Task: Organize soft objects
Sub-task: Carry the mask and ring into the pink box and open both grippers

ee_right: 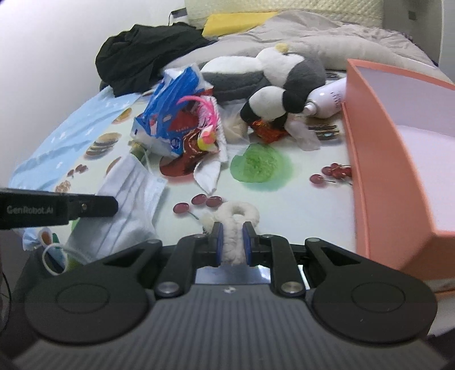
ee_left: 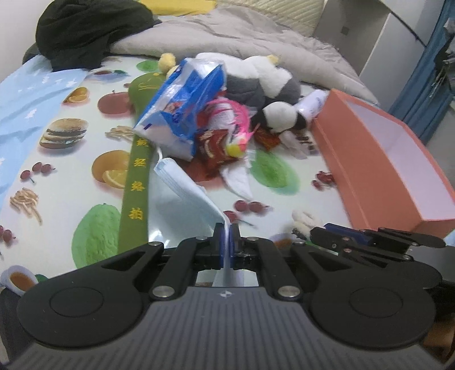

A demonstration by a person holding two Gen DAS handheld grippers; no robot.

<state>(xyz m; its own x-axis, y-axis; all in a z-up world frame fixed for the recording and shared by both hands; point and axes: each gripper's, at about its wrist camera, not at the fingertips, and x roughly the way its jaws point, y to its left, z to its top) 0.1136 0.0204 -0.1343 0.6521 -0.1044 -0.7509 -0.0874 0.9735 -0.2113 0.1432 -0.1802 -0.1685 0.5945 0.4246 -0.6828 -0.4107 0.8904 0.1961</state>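
My left gripper point(ee_left: 226, 227) is shut on a pale blue face mask point(ee_left: 184, 185), which stretches forward over the fruit-print cloth; the mask also shows in the right wrist view point(ee_right: 128, 205). My right gripper point(ee_right: 232, 227) is shut on a fluffy white scrunchie point(ee_right: 236, 219), just left of the open orange box point(ee_right: 384, 159). The box also shows in the left wrist view point(ee_left: 369, 159). Beyond lies a pile: a blue tissue pack point(ee_left: 182, 105), a panda plush point(ee_right: 273, 79), a pink feather toy point(ee_right: 207, 125), red snack wrappers point(ee_left: 213, 148) and a white cloth point(ee_right: 210, 170).
A green embroidered belt point(ee_left: 136, 182) lies left of the mask. A white spray bottle point(ee_right: 327, 99) rests against the box. Black clothing point(ee_right: 142, 62), a grey duvet point(ee_left: 227, 37) and a yellow pillow point(ee_right: 236, 22) lie at the back of the bed.
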